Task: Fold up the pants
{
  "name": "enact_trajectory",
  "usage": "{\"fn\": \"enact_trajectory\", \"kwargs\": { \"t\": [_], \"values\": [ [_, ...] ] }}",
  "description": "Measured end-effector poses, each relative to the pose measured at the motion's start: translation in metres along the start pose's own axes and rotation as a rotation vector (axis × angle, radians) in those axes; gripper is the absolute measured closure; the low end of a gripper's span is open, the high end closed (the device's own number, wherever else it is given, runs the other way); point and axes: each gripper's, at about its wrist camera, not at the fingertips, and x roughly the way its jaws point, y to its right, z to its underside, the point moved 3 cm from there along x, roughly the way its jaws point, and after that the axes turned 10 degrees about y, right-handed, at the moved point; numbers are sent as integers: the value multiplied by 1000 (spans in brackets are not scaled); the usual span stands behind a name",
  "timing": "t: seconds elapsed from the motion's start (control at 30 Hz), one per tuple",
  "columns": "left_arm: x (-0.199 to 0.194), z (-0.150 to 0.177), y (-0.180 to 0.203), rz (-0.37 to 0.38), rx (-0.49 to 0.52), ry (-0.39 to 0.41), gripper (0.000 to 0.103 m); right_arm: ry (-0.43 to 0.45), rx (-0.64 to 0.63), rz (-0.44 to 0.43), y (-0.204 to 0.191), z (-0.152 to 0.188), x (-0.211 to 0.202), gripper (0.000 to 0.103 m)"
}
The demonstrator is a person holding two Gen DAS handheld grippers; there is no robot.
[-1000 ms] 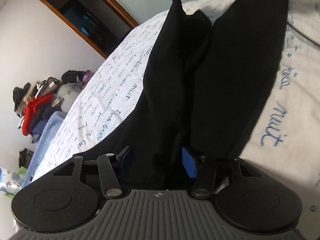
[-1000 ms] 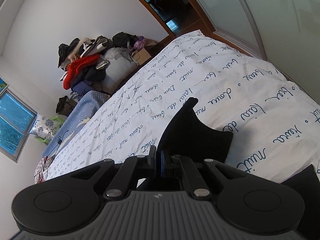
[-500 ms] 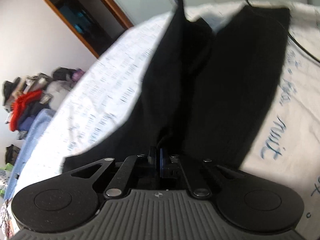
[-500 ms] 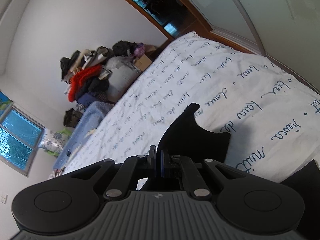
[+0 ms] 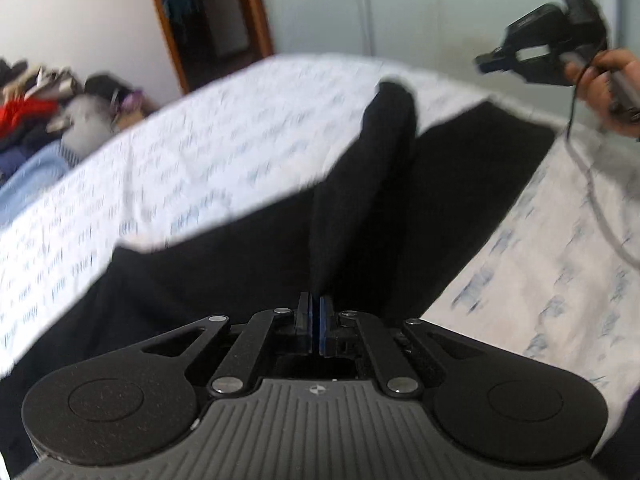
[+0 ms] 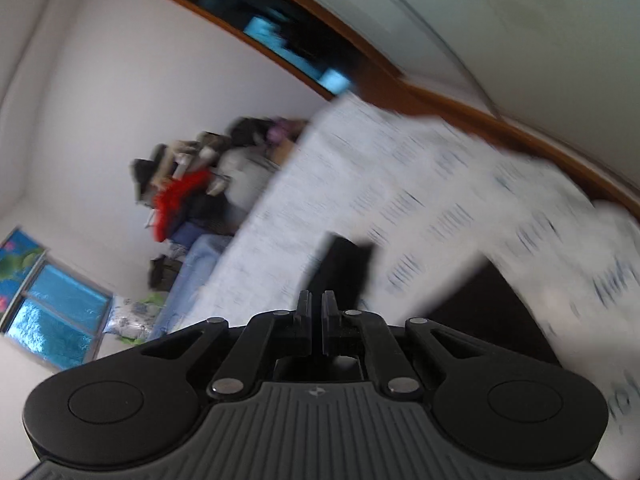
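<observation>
Black pants (image 5: 400, 208) lie spread lengthwise on the white bed cover (image 5: 192, 168). My left gripper (image 5: 316, 312) is shut on a fold of the pants at their near end, and the fabric rises in a ridge from the blue pads. In the left wrist view my right gripper (image 5: 482, 65) hangs above the far end of the bed in a person's hand (image 5: 604, 88), apart from the pants. Its jaws are together with nothing seen between them. In the blurred right wrist view the right gripper (image 6: 316, 300) points over a black leg end (image 6: 346, 268).
A pile of clothes (image 5: 36, 112) is heaped beyond the bed's left side, also seen as the clothes pile (image 6: 188, 192). A wood-framed dark opening (image 5: 208, 20) is in the far wall. A window (image 6: 60, 312) sits low on the left. A cable (image 5: 592, 184) trails over the cover.
My left gripper closed on the pants fabric and rose with it. My right gripper swung away from the leg end it pinched, and that leg end now lies on the bed.
</observation>
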Motion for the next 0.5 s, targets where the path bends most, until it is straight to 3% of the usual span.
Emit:
{"fn": "enact_trajectory", "kwargs": {
  "t": [0.17,0.27,0.3,0.33,0.4,0.5],
  "values": [
    [8,-1,-9,-24,-31,19,99,-94,247,-93,22,5,44,94],
    [1,-5,-17,-39,-41,44,98,-150,241,-79,8,13,76,82],
    [-2,-7,-20,-40,-49,52,98,-172,230,-73,4,17,85,71],
    [-4,-10,-23,-41,-56,59,98,-201,226,-57,-1,23,94,55],
    [-5,-12,-28,-38,-81,71,98,-241,207,-41,-8,34,108,37],
    [-10,-17,-36,-31,-112,80,98,-279,185,-17,-16,47,122,37]
  ]
}}
